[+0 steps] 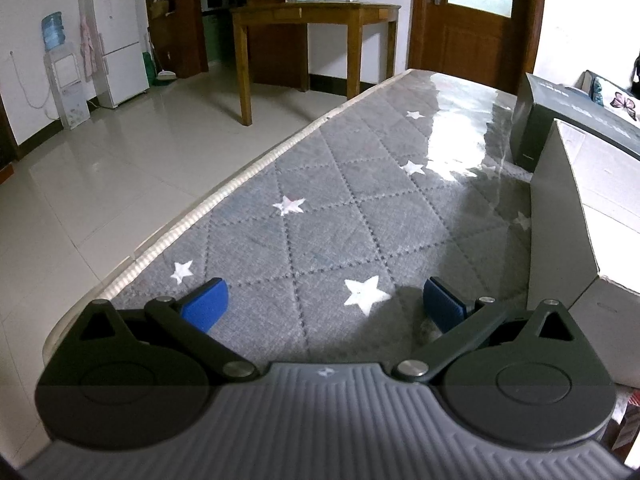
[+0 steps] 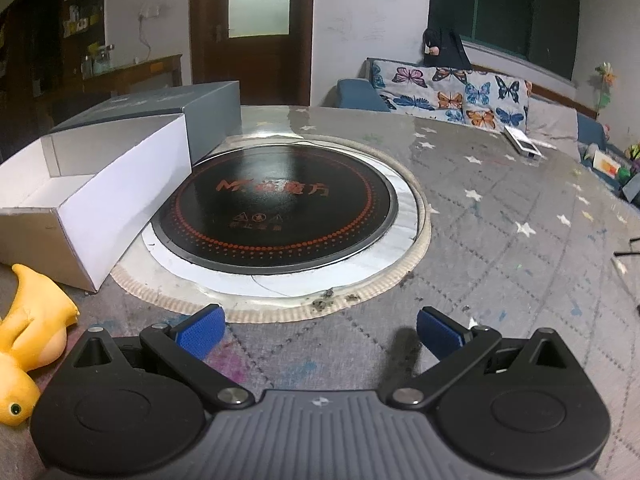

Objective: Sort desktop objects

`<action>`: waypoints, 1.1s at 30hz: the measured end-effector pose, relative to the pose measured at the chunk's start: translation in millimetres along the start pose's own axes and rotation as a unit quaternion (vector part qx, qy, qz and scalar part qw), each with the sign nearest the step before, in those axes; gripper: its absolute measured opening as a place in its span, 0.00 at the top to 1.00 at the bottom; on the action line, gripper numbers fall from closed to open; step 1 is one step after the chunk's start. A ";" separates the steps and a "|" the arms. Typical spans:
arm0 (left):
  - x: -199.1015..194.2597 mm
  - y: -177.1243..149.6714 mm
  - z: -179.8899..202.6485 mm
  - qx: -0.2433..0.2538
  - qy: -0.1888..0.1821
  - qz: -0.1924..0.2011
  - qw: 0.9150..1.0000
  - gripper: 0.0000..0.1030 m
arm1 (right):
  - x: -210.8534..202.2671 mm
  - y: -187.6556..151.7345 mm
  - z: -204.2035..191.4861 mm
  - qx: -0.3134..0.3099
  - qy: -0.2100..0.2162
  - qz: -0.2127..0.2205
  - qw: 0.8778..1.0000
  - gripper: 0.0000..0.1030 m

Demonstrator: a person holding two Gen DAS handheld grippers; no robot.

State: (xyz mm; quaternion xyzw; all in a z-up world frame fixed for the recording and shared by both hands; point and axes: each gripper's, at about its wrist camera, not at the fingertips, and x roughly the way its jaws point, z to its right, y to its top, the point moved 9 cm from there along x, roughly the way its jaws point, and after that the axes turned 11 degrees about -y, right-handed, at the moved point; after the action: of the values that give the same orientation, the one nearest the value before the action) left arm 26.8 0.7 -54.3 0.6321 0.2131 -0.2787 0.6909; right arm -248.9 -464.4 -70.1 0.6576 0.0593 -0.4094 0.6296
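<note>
The left gripper (image 1: 326, 304) is held low over the grey quilted table cover (image 1: 360, 216), pointing along it, and its blue pads (image 1: 206, 306) are spread wide with nothing between them. Only white stars of the cover lie under the gap. To its right stands the open white box (image 1: 560, 216), near the right pad, and behind the box a dark grey box (image 1: 560, 120).

The right gripper (image 2: 320, 336) also hovers level over the cover, jaws wide apart and empty. Near its left side, on the cover, lies a yellow duck toy (image 2: 28, 344), just in front of the white box (image 2: 120, 200). Straight ahead is the round black cooktop (image 2: 276, 208) set in the table. Far on the right edge lies a small flat white device (image 2: 522, 142), before a sofa with butterfly cover (image 2: 460, 92).
</note>
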 end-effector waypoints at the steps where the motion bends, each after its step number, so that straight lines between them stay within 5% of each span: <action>1: -0.3 -0.3 0.2 0.000 -0.001 0.000 1.000 0.00 | 0.6 -1.0 1.4 0.006 0.004 -0.002 1.000 0.00; 33: -18.4 -18.6 20.8 0.013 -0.021 -0.010 1.000 0.00 | 4.0 -1.8 1.8 0.009 0.011 -0.001 1.000 0.00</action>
State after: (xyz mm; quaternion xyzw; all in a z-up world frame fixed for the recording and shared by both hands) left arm -0.5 -18.6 -54.2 0.6332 0.2007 -0.3017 0.6839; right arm -248.1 -467.4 -73.7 0.6677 0.0632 -0.4037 0.6222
